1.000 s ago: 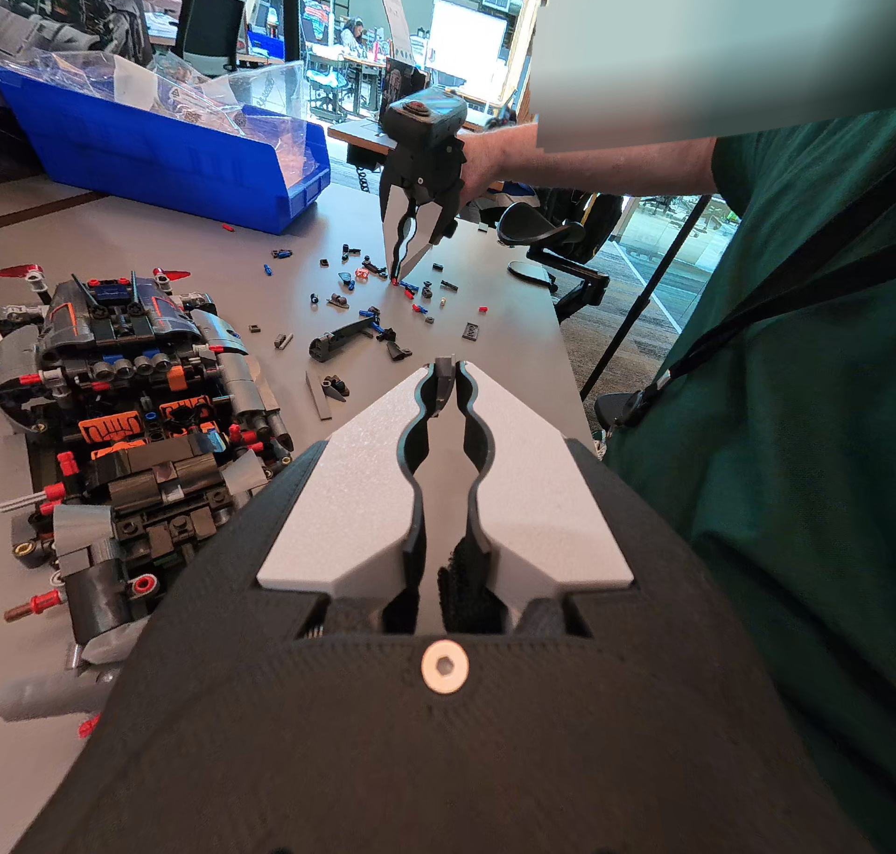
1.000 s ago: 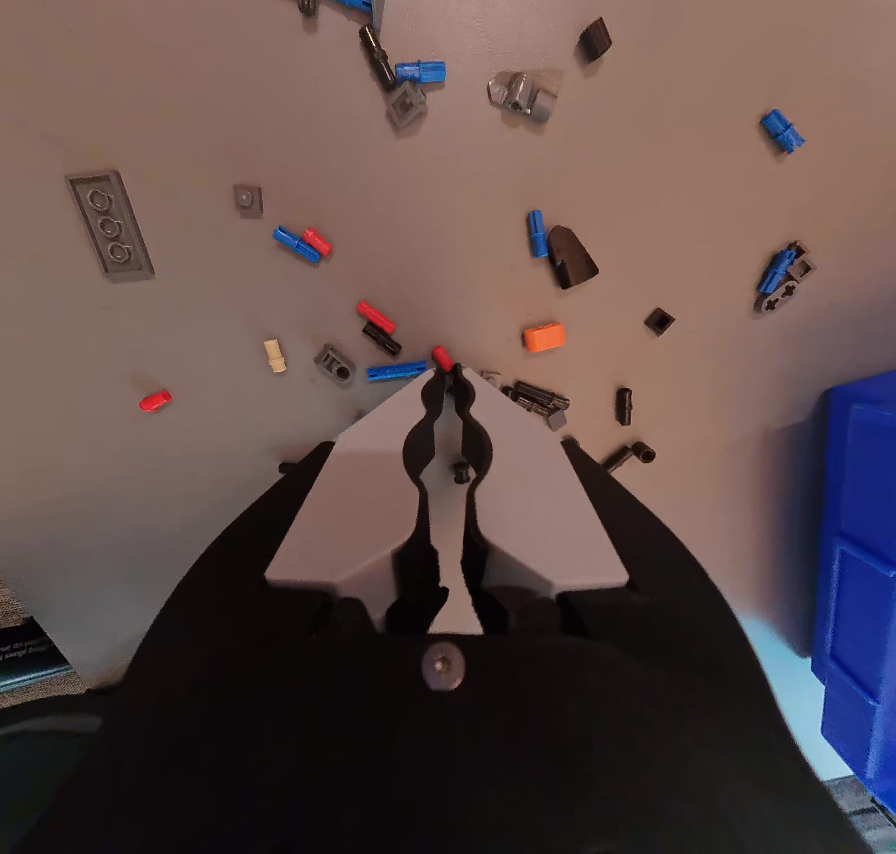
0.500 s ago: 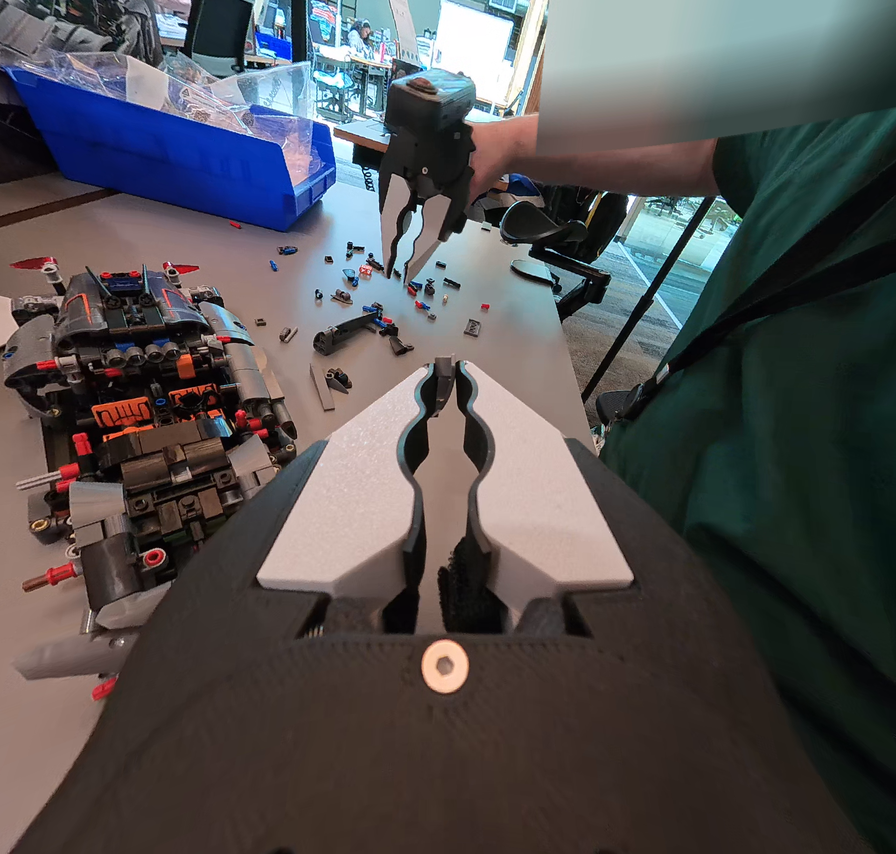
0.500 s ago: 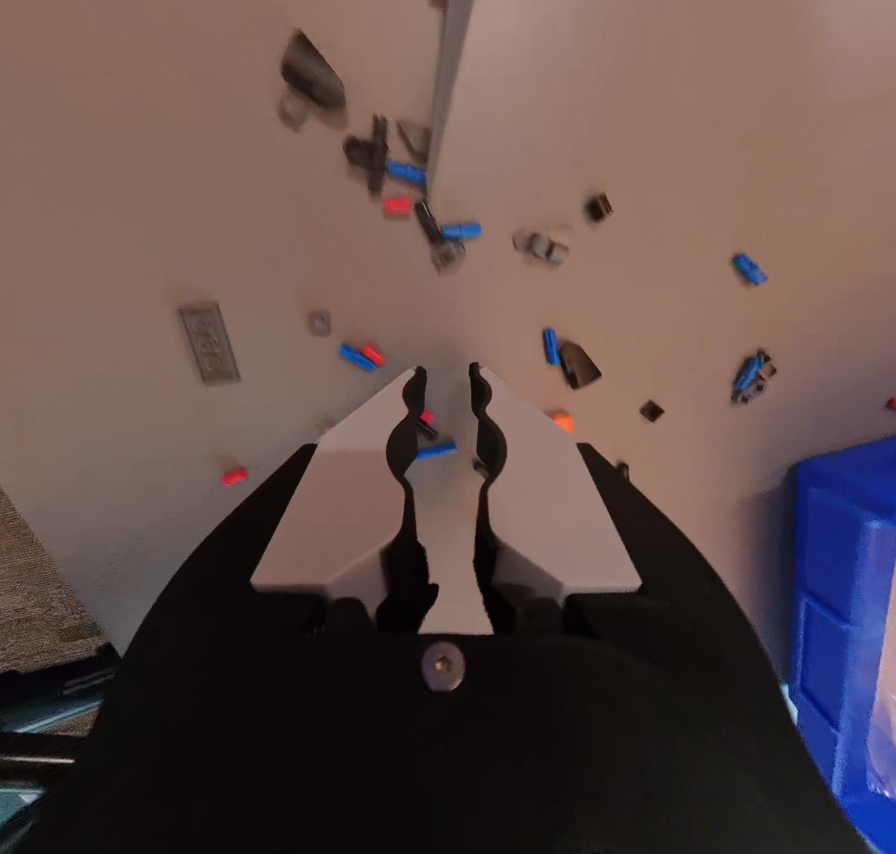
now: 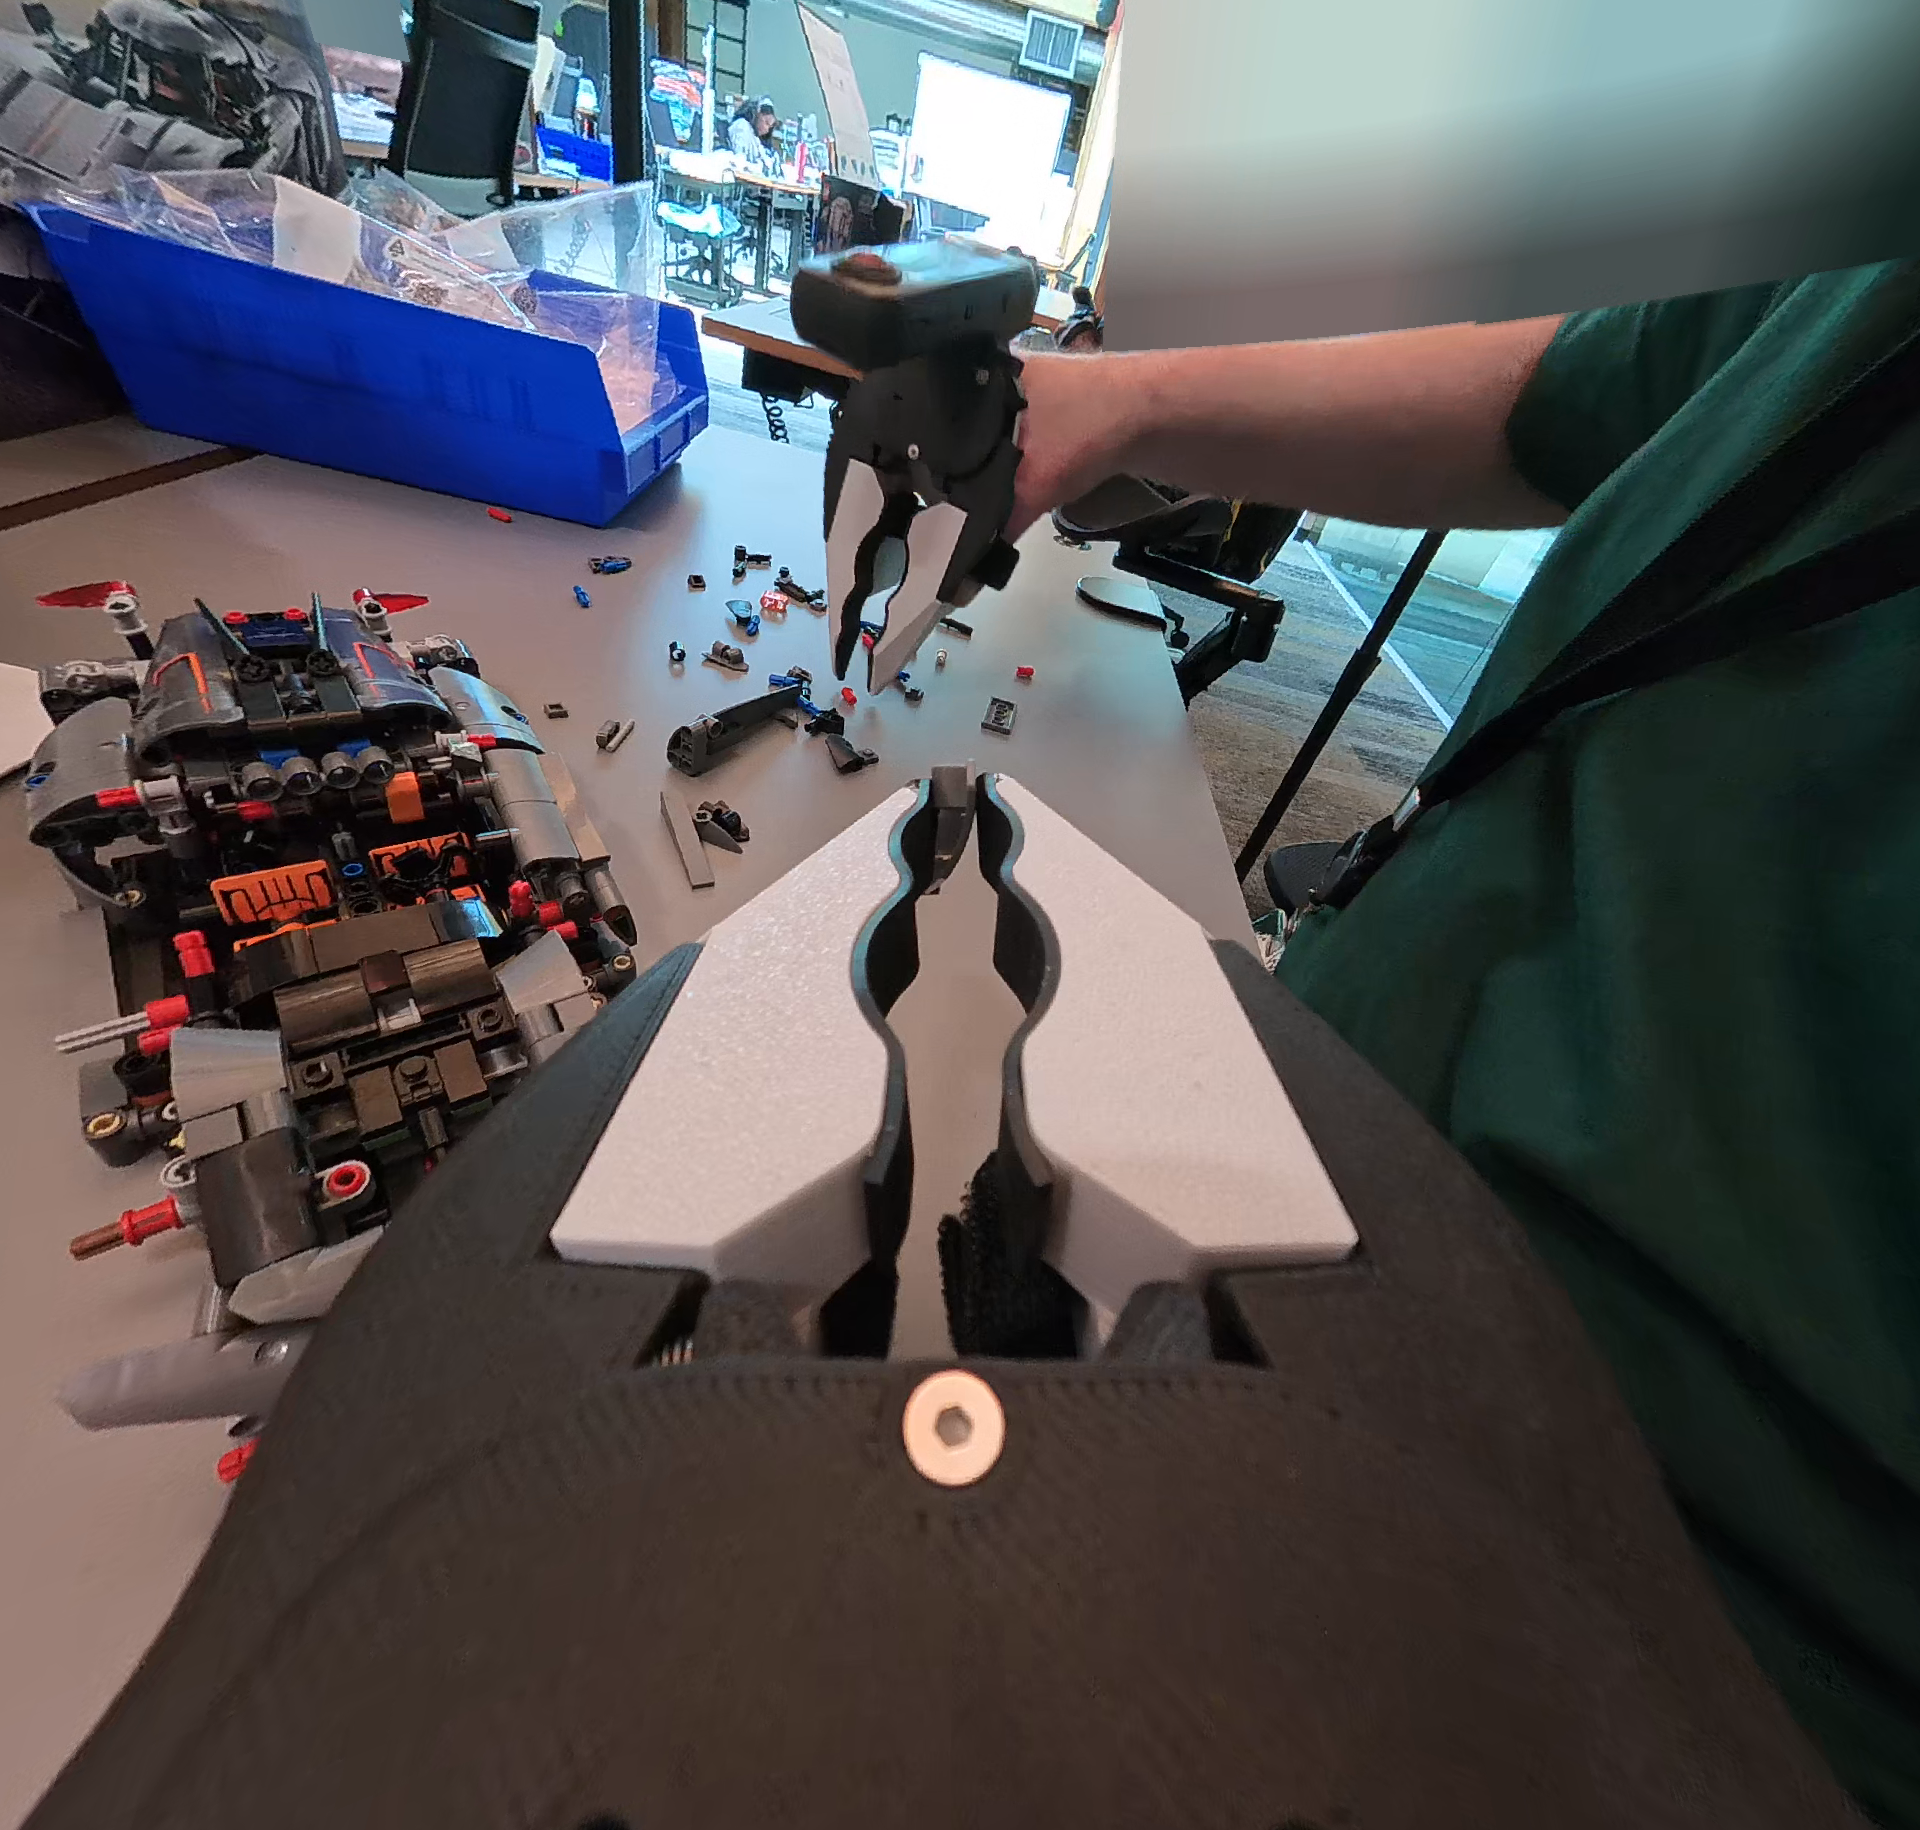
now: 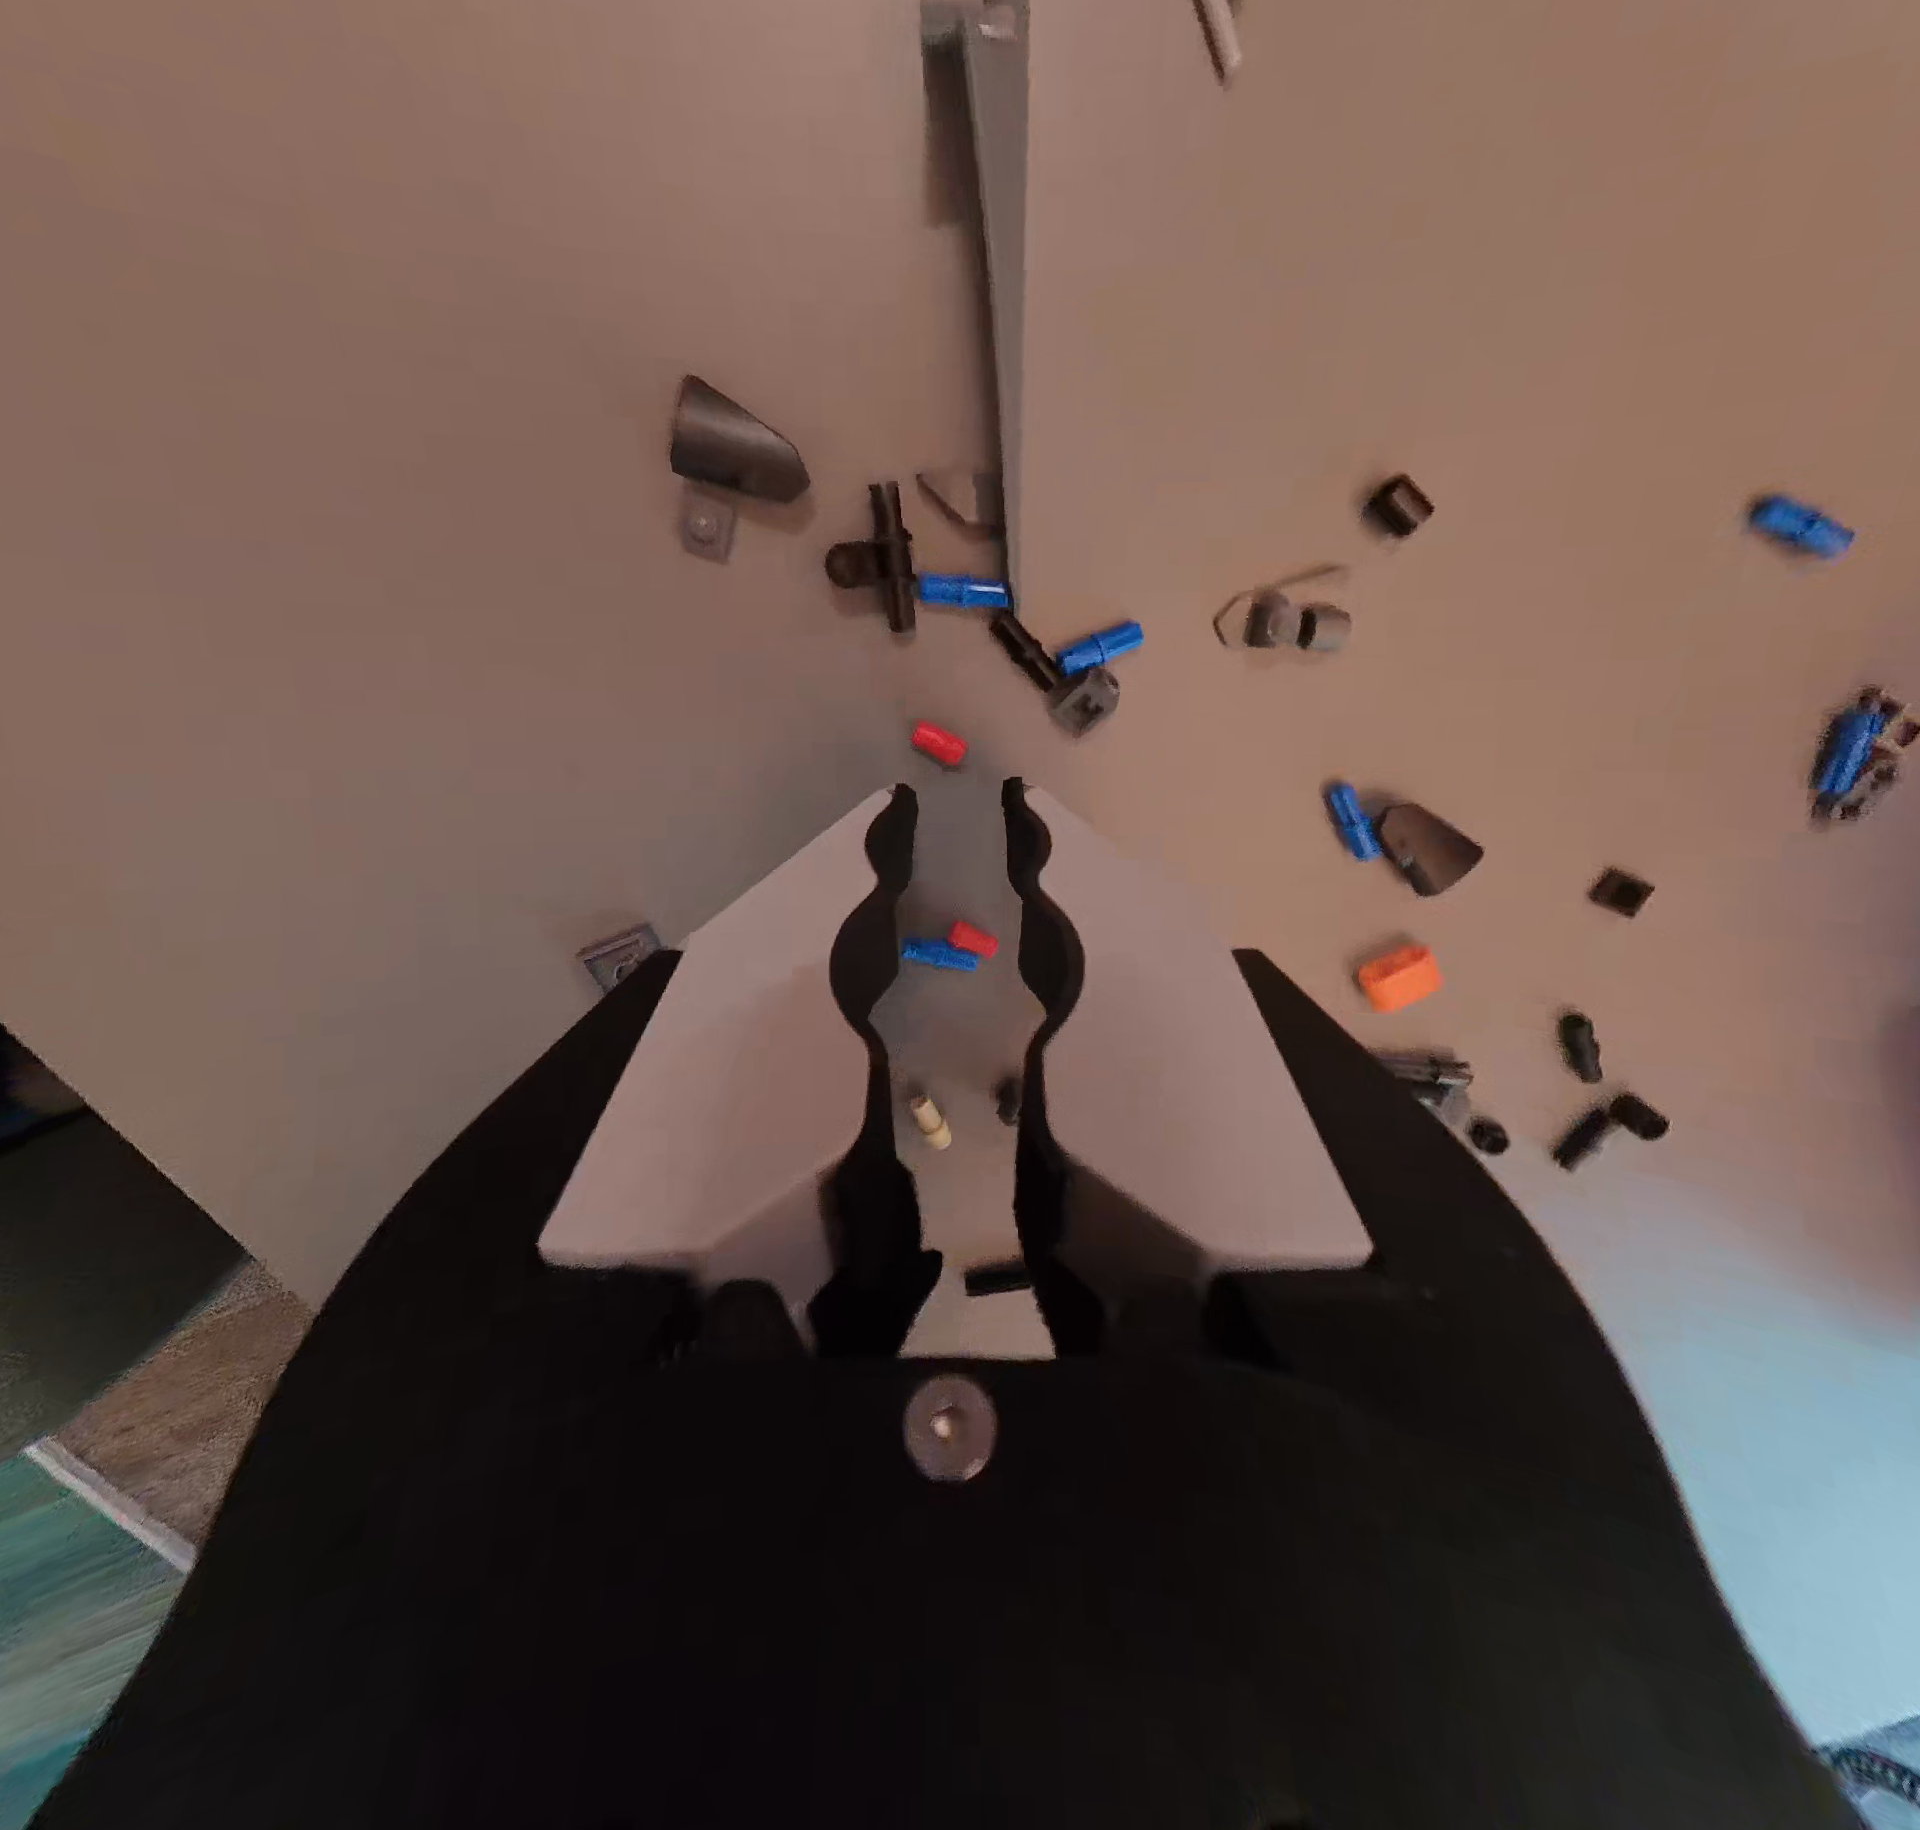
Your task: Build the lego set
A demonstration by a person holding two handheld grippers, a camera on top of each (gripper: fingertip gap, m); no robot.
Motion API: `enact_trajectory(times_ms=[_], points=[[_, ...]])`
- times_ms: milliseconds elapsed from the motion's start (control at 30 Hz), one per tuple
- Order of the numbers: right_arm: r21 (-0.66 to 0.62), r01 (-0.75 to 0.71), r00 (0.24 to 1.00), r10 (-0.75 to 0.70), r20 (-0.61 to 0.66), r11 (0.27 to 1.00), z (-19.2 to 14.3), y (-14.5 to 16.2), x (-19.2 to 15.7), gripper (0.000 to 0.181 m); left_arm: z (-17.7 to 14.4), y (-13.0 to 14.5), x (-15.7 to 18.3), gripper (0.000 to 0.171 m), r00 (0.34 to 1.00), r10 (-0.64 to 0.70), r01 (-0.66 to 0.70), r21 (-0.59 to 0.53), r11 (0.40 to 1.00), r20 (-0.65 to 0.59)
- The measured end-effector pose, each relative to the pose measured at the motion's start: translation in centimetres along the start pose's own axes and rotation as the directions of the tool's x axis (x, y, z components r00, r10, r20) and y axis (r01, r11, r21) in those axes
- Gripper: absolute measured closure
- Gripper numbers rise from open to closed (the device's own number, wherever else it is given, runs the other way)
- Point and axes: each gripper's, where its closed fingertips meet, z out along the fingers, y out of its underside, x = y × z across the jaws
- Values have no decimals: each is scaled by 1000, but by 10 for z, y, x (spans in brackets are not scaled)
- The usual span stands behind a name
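**Left gripper pinches a grey piece; right gripper spread above loose parts**

While the left gripper (image 5: pixel 954 793) in the left wrist view is pressed onto a small grey piece (image 5: pixel 950 812) at its tips, the half-built black, grey and orange lego model (image 5: pixel 312 907) lies on the grey table (image 5: pixel 364 554) to its left. Beyond it sits a blue bin (image 5: pixel 395 388) holding clear bags. Farther off, the right gripper (image 5: pixel 871 653) points down, fingers apart, over scattered small parts, held by a person in a green shirt (image 5: pixel 1662 845).

Seen from the right wrist view, the right gripper (image 6: pixel 956 793) is spread with nothing between its tips. A red pin (image 6: pixel 938 743) lies just ahead of them. A blue pin (image 6: pixel 940 954) touching another red pin (image 6: pixel 974 939) shows on the table between the fingers. An orange piece (image 6: pixel 1401 978) lies to the right.
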Motion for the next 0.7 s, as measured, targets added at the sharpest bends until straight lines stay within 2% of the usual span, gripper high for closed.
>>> enact_trajectory(times_ms=[267,500,600,700], points=[[54,-116,993,116,-3,992,2,-2,-11,169,-8,3,-2,166,1000,-7,7,13,1000,-9],[104,-113,992,118,-47,988,1,-11,-9,166,-10,1,-3,166,1000,-4,4,26,1000,-11],[137,-196,973,210,-95,971,-7,-7,-3,162,-11,0,-4,166,1000,-5,5,35,999,-8],[175,-289,951,304,-65,941,-10,-6,-10,165,-12,0,-6,166,1000,-8,9,43,999,-10]])
